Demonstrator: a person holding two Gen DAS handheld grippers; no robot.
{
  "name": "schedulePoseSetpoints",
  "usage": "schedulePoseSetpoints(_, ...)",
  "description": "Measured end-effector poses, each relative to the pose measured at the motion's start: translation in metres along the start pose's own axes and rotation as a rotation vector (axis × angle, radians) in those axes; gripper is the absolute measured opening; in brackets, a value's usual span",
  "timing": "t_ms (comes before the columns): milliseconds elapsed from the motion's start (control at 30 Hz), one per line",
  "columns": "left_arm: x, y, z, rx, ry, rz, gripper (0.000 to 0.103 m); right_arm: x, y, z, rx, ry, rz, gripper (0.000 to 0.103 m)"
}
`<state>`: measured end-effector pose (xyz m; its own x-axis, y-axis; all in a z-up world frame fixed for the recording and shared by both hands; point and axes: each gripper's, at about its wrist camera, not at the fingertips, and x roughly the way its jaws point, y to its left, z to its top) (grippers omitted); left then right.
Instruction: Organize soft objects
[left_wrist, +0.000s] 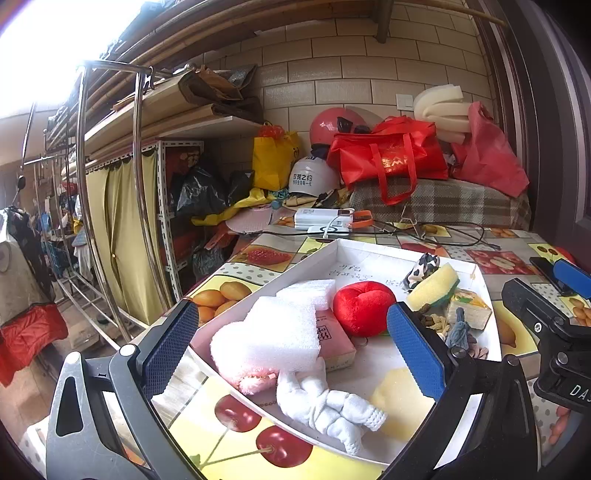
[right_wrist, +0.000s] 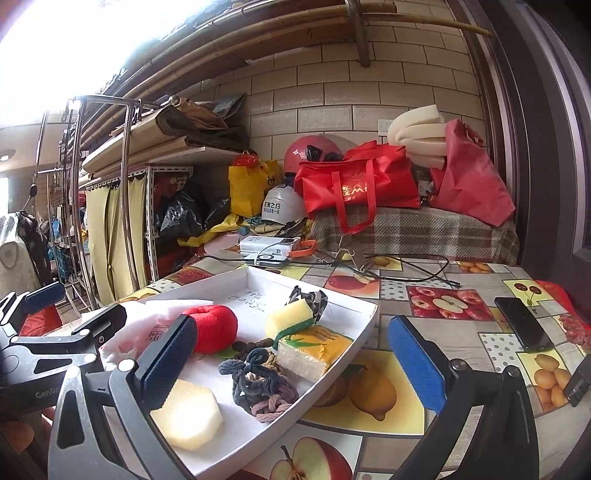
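Knotted white terry towel (left_wrist: 328, 406) — spongy foam (left_wrist: 275, 328), plush red apple (left_wrist: 364, 308).

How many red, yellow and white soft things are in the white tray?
Red: 1, the plush apple
Yellow: 2, the scrub sponge and the plain sponge
White: 2, the foam sheets and the knotted towel
Total: 5, all in the tray

**Colours and Patterns in the White Tray**

White tray (right_wrist: 354, 334) on a bench (right_wrist: 461, 291) clothed in fruit prints — cherries, lemons, apples. Inside: red plush apple (right_wrist: 216, 328), yellow-and-green sponge (right_wrist: 290, 319), pale yellow foam block (right_wrist: 188, 415), white foam (left_wrist: 273, 332), white knotted towel (left_wrist: 328, 406), dark grey and mauve hair ties (right_wrist: 258, 384). Blue pads, black frames — both tools (left_wrist: 291, 350) (right_wrist: 291, 365).
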<state>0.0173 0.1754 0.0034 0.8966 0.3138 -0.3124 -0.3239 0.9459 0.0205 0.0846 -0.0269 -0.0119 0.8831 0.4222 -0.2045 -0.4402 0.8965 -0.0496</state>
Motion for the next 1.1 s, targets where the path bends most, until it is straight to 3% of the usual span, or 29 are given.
schedulePoseSetpoints(433, -0.022, -0.008, -0.008, -0.005, 0.019, -0.018, 0.103, -0.023, -0.010, -0.008, 0.002, 0.032, -0.036, 0.103)
schedulePoseSetpoints(867, -0.039, -0.024, -0.016, 0.019, 0.068, -0.074, 0.103, -0.060, -0.047, -0.018, 0.031, 0.048, -0.067, 0.103)
schedulePoseSetpoints(1100, -0.042, -0.033, -0.019, 0.030, 0.123, -0.059, 0.103, -0.091, -0.079, -0.025, 0.061, 0.045, -0.120, 0.103)
